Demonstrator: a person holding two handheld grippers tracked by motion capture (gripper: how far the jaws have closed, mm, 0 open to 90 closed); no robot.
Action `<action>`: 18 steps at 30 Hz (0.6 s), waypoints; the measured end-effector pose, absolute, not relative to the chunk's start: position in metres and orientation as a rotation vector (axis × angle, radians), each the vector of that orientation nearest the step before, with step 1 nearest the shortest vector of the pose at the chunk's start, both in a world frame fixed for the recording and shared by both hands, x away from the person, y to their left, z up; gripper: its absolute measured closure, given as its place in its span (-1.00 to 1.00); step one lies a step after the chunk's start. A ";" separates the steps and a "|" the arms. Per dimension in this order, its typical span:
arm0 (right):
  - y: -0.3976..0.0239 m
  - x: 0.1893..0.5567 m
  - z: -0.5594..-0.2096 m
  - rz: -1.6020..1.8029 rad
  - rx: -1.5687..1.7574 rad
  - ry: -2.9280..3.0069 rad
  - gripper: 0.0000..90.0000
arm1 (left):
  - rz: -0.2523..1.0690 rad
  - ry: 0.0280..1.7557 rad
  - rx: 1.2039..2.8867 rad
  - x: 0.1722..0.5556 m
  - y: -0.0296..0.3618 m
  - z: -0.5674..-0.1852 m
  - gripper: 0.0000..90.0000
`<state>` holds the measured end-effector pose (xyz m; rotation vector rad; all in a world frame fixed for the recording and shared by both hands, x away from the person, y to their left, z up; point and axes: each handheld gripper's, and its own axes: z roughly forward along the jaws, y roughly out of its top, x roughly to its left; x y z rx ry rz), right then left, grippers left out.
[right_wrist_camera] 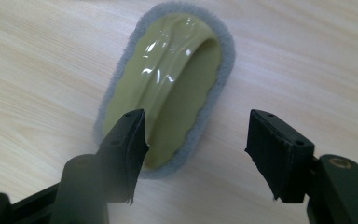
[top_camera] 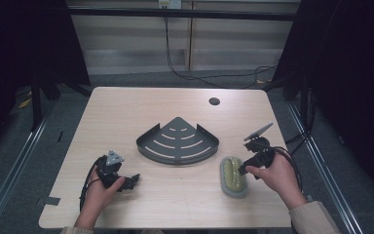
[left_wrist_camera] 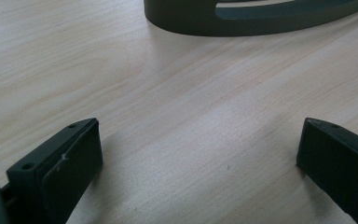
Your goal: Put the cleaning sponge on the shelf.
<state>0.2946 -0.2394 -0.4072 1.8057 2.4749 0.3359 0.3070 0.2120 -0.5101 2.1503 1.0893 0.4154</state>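
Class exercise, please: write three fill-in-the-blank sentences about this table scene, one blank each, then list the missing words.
1. The oval scrubbing brush with the grey felt rim has a handle coloured ____.
2. The dark metal fan-shaped corner rack lies on a table made of ____.
3. The right gripper has its jaws ____ above the brush.

Missing words: yellow-green; wood; open

pale wood-grain table (top_camera: 126,107), dark grey corner rack (top_camera: 177,141) with slotted pattern, glossy olive-yellow scrubber (right_wrist_camera: 168,88) with grey fuzzy rim, black grippers (right_wrist_camera: 193,154)
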 end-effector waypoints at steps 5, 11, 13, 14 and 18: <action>-0.230 0.300 -0.402 0.334 1.872 2.474 -0.12 | 0.415 1.089 2.151 0.307 0.212 -0.510 -1.00; -0.219 0.306 -0.401 0.303 1.911 2.469 -0.08 | 0.415 1.089 2.151 0.307 0.212 -0.510 -1.00; -0.214 0.307 -0.401 0.285 1.928 2.462 -0.07 | 0.415 1.089 2.150 0.307 0.212 -0.510 -1.00; -0.211 0.309 -0.403 0.262 1.928 2.463 -0.07 | 0.415 1.089 2.150 0.307 0.212 -0.510 -1.00; -0.206 0.312 -0.407 0.230 1.940 2.465 -0.06 | 0.415 1.089 2.150 0.307 0.212 -0.510 -1.00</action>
